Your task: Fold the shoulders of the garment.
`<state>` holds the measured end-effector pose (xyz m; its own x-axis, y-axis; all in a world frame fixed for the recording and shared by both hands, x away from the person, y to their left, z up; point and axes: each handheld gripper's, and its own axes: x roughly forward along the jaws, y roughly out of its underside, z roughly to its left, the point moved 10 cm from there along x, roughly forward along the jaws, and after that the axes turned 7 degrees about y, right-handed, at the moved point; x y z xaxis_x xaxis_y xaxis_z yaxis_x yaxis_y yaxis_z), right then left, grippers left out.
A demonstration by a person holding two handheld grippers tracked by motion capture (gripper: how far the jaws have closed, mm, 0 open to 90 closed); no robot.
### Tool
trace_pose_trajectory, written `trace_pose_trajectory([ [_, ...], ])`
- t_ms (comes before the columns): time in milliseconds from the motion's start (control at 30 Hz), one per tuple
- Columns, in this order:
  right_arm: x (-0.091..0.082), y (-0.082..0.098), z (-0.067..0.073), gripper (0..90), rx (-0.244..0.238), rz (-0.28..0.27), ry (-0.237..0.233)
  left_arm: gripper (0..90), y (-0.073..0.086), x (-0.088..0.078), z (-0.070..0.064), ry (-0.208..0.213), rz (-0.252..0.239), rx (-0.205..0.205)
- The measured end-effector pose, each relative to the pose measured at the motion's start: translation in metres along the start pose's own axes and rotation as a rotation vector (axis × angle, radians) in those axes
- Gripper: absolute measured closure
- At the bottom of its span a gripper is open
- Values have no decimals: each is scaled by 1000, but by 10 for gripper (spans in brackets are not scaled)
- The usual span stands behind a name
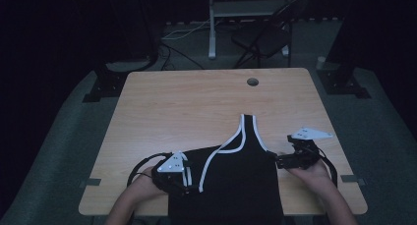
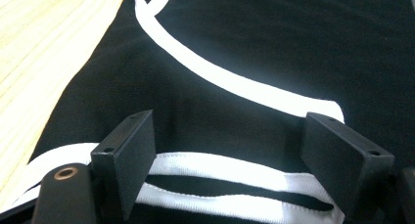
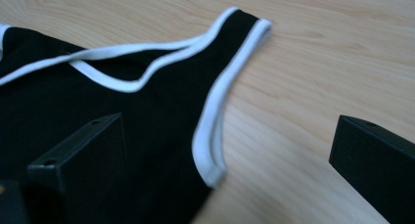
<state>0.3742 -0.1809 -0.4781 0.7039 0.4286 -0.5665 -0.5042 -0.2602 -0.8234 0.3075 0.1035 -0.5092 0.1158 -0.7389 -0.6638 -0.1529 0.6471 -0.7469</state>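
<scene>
A black tank top [image 1: 241, 176] with white trim lies flat on the wooden table [image 1: 187, 102], its strap pointing to the far side and its lower part hanging over the near edge. My left gripper [image 1: 188, 182] rests on the top's left side, open. In the left gripper view the jaws [image 2: 230, 141] stand wide apart over a folded white-trimmed strap [image 2: 220, 168], and the pads do not press on it. My right gripper [image 1: 278, 160] is at the top's right edge, open. Its jaws [image 3: 230, 133] straddle the white-edged armhole corner [image 3: 210, 165], one over cloth, one over bare wood.
A round cable hole [image 1: 253, 81] sits near the table's far edge. Tape strips mark the left [image 1: 91, 182] and right [image 1: 353, 178] near corners. A chair [image 1: 260, 38] and a white stand [image 1: 212, 23] are on the floor beyond the table.
</scene>
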Motion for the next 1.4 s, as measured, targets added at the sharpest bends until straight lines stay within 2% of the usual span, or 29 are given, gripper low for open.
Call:
trace_pose_trajectory([
  [133, 15, -9, 7, 4, -12, 5, -42, 211, 0, 0, 0, 1, 0, -3],
  [333, 36, -15, 7, 4, -29, 15, -53, 211, 0, 1, 0, 2, 0, -4],
  [500, 46, -23, 2, 4, -76, 32, -45, 211, 0, 1, 0, 1, 1, -3],
  [800, 61, -40, 7, 4, -188, 46, -87, 211, 0, 0, 0, -5, 4, 0],
  [967, 74, -44, 2, 4, -229, 86, -93, 211, 0, 0, 0, -1, 4, -5],
  [1033, 80, -44, -1, 36, -250, 95, -99, 210, 0, 1, 0, 3, 2, -7],
  [1167, 89, -46, -9, 36, -194, 98, -141, 211, 0, 1, 0, 3, 0, -6],
  [1400, 101, -57, -15, 57, -154, 100, -197, 211, 0, 1, 0, 2, 2, -5],
])
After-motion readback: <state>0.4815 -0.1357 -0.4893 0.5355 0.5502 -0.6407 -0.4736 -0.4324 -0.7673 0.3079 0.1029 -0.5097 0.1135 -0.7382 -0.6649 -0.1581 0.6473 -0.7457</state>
